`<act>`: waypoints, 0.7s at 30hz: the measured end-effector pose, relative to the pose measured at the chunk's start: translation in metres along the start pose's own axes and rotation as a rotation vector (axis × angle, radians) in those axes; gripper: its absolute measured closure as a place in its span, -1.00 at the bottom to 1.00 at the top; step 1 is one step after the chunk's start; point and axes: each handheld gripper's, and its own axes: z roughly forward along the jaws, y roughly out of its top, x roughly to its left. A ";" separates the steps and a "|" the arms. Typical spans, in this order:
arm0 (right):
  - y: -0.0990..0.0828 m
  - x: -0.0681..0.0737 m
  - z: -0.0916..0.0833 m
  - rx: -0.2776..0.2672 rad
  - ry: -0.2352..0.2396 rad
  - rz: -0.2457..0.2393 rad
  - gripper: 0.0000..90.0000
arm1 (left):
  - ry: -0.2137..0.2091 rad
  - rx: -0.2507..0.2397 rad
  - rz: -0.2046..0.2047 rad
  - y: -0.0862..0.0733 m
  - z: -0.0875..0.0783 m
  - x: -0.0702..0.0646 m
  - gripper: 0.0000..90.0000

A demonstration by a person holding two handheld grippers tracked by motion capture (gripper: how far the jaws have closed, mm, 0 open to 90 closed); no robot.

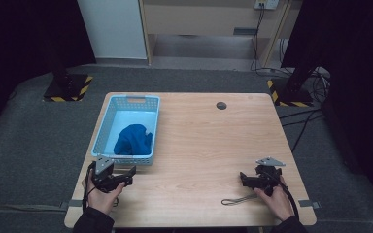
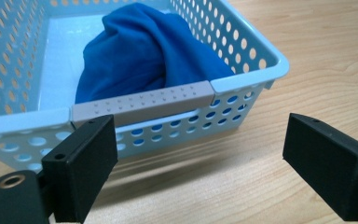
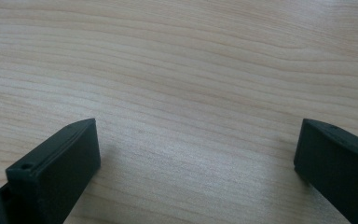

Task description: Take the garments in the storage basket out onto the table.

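A light blue perforated basket [image 1: 108, 116] stands on the left part of the wooden table [image 1: 204, 141], and a crumpled blue cloth [image 1: 133, 140] lies inside it. In the left gripper view the basket's near wall [image 2: 135, 109] with its grey handle strip is close ahead, the blue cloth [image 2: 140, 56] behind it. My left gripper [image 1: 131, 175] rests just in front of the basket's near end, jaws wide apart and empty [image 2: 200, 163]. My right gripper [image 1: 243, 179] sits low near the front right of the table, open over bare wood [image 3: 196, 158].
A small dark round disc [image 1: 221, 105] is set in the table near its far edge. A thin cord loop [image 1: 238, 199] lies by the right hand. Dark floor mats surround the table, with stand bases [image 1: 68, 87] at the back left and back right.
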 end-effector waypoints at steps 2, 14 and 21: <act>0.000 0.000 0.000 0.000 0.000 0.000 -0.99 | 0.003 -0.009 0.001 0.001 0.000 0.000 -0.80; 0.000 0.000 0.000 0.000 0.000 0.000 -0.99 | 0.023 -0.036 0.000 0.005 0.000 0.003 -0.80; 0.000 0.000 0.000 0.000 0.000 0.000 -0.99 | 0.032 -0.058 -0.004 0.008 0.001 0.005 -0.79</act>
